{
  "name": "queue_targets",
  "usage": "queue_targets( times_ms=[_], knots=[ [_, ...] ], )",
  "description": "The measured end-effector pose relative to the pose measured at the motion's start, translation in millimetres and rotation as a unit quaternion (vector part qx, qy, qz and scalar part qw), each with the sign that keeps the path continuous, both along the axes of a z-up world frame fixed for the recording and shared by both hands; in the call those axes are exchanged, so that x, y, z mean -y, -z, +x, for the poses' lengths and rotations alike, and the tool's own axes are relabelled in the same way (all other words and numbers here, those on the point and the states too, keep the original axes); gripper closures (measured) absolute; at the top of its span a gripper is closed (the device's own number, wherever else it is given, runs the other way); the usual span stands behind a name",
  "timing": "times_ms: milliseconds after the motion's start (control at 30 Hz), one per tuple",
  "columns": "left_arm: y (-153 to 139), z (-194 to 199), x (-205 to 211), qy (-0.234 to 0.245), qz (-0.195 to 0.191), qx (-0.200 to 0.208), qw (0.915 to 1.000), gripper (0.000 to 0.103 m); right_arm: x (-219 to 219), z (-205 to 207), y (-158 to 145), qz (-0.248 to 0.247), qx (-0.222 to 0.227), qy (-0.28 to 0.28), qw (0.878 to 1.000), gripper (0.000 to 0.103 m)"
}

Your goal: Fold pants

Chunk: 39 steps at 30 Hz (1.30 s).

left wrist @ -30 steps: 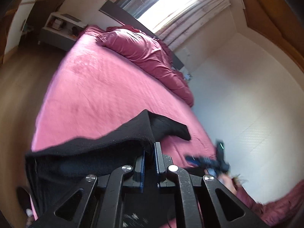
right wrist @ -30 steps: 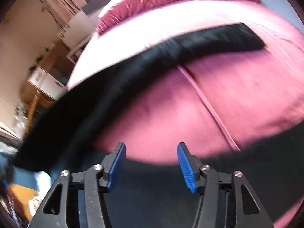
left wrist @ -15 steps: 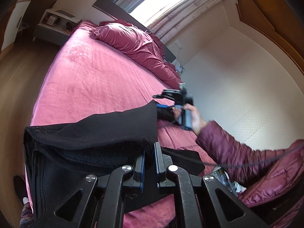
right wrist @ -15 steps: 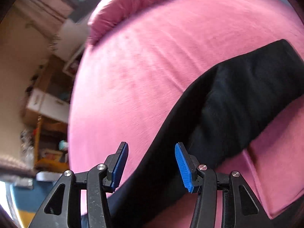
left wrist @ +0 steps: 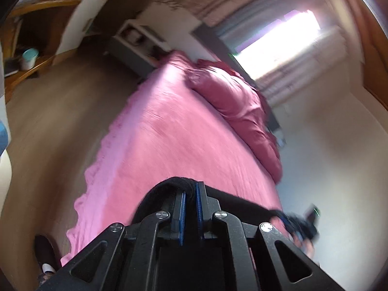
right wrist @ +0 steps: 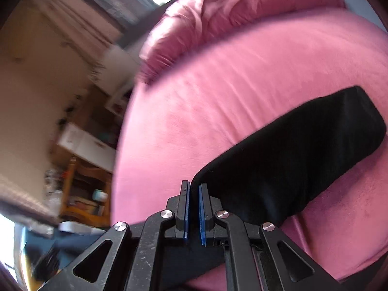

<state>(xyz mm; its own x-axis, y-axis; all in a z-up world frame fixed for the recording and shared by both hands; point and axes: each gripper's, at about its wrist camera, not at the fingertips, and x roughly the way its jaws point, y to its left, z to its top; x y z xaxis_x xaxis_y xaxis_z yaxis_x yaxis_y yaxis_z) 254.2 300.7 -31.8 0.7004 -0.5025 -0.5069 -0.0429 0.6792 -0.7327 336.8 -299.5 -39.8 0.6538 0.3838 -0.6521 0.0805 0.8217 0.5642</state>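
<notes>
Right tongs [right wrist: 193, 191], apart a moment ago, have just closed onto the black pants [right wrist: 303, 150]; left tongs [left wrist: 190, 190] clamped on pants above the pink bed [left wrist: 169, 133].

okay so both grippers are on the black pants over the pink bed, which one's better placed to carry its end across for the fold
Right, probably. The right hand-held gripper has just closed on the pants at a leg's edge, the leg stretching free over the bed. The left hand-held gripper pinches a bunched end, suiting an anchor.

Right tool [right wrist: 193, 189] just closed on pants [right wrist: 303, 155] edge (was open), cloth pulled taut btwn tools.
</notes>
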Motion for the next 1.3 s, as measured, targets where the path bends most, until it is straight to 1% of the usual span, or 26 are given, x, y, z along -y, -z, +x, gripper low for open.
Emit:
queue_targets(
  times_ms=[100, 200, 300, 400, 433, 500, 567, 600, 633, 667, 700, 733, 800, 867, 900, 933, 967, 1067, 1133, 1233, 1300],
  knots=[
    [-0.9, 3.1, -2.9, -0.003, -0.013, 0.007, 0.9999, 0.095, 1.7, -52.8, -11.4, 0.009, 0.037, -0.019, 0.999, 0.096],
    [-4.8, -19.0, 0.5, 0.014, -0.016, 0.032, 0.9993, 0.095, 3.1, -108.0, -3.4, 0.013, 0.043, -0.031, 0.999, 0.097],
    [-2.8, -45.1, 1.9, 0.031, -0.017, 0.039, 0.9986, 0.095, 4.1, -160.7, 19.5, 0.017, 0.026, -0.034, 0.999, 0.097],
    [2.7, -82.6, 2.6, 0.046, -0.008, 0.039, 0.9981, 0.095, 1.9, -201.5, 51.1, 0.021, -0.008, -0.036, 0.999, 0.097],
    [9.3, -100.2, 2.1, 0.049, -0.007, 0.032, 0.9983, 0.095, -1.3, -214.8, 65.6, 0.024, -0.027, -0.038, 0.999, 0.097],
    [21.6, -121.7, -0.8, 0.047, -0.009, 0.018, 0.9987, 0.095, -6.4, -233.2, 82.5, 0.023, -0.045, -0.041, 0.998, 0.097],
    [42.4, -146.0, -4.0, 0.043, -0.011, -0.009, 0.9990, 0.095, -14.4, -249.7, 103.6, 0.018, -0.070, -0.046, 0.996, 0.097],
    [52.7, -154.4, -5.6, 0.039, -0.014, -0.022, 0.9989, 0.095, -18.6, -255.3, 113.2, 0.011, -0.083, -0.048, 0.995, 0.097],
    [69.5, -165.5, -7.8, 0.034, -0.021, -0.047, 0.9981, 0.095, -21.5, -262.4, 120.8, 0.005, -0.090, -0.049, 0.995, 0.097],
    [80.8, -171.2, -8.9, 0.032, -0.021, -0.062, 0.9974, 0.095, -23.6, -266.9, 131.2, -0.004, -0.100, -0.052, 0.994, 0.097],
    [95.1, -179.0, -8.9, 0.029, -0.017, -0.083, 0.9960, 0.095, -25.5, -268.5, 139.6, -0.010, -0.109, -0.052, 0.993, 0.097],
    [103.8, -183.2, -8.7, 0.029, -0.016, -0.094, 0.9950, 0.095, -26.4, -269.5, 148.9, -0.016, -0.119, -0.052, 0.991, 0.097],
    [129.0, -192.0, -8.3, 0.025, -0.025, -0.132, 0.9906, 0.095, -29.1, -269.3, 162.7, -0.030, -0.132, -0.053, 0.989, 0.097],
    [144.3, -199.4, -8.7, 0.017, -0.030, -0.153, 0.9876, 0.094, -30.8, -265.9, 169.7, -0.040, -0.137, -0.053, 0.988, 0.097],
    [147.9, -203.3, -9.9, 0.012, -0.036, -0.157, 0.9868, 0.094, -31.5, -264.7, 172.4, -0.043, -0.137, -0.053, 0.988, 0.097],
    [153.2, -207.1, -12.0, 0.003, -0.057, -0.164, 0.9849, 0.088, -32.2, -263.5, 173.1, -0.045, -0.137, -0.053, 0.988, 0.097],
    [156.5, -211.4, -14.5, -0.004, -0.068, -0.164, 0.9841, 0.080, -33.5, -262.9, 174.5, -0.049, -0.136, -0.054, 0.988, 0.097],
    [163.1, -222.0, -22.3, -0.034, -0.121, -0.166, 0.9781, 0.069, -42.9, -256.5, 176.3, -0.062, -0.137, -0.057, 0.987, 0.097],
    [164.6, -225.4, -22.9, -0.039, -0.138, -0.171, 0.9748, 0.068, -44.9, -253.0, 178.8, -0.061, -0.139, -0.054, 0.987, 0.097],
    [165.7, -225.6, -19.2, -0.038, -0.150, -0.178, 0.9717, 0.067, -49.4, -253.4, 179.8, -0.060, -0.138, -0.053, 0.987, 0.097],
    [165.4, -224.8, -16.5, -0.038, -0.140, -0.184, 0.9722, 0.069, -47.2, -259.8, 175.1, -0.061, -0.137, -0.052, 0.987, 0.097]
  ],
)
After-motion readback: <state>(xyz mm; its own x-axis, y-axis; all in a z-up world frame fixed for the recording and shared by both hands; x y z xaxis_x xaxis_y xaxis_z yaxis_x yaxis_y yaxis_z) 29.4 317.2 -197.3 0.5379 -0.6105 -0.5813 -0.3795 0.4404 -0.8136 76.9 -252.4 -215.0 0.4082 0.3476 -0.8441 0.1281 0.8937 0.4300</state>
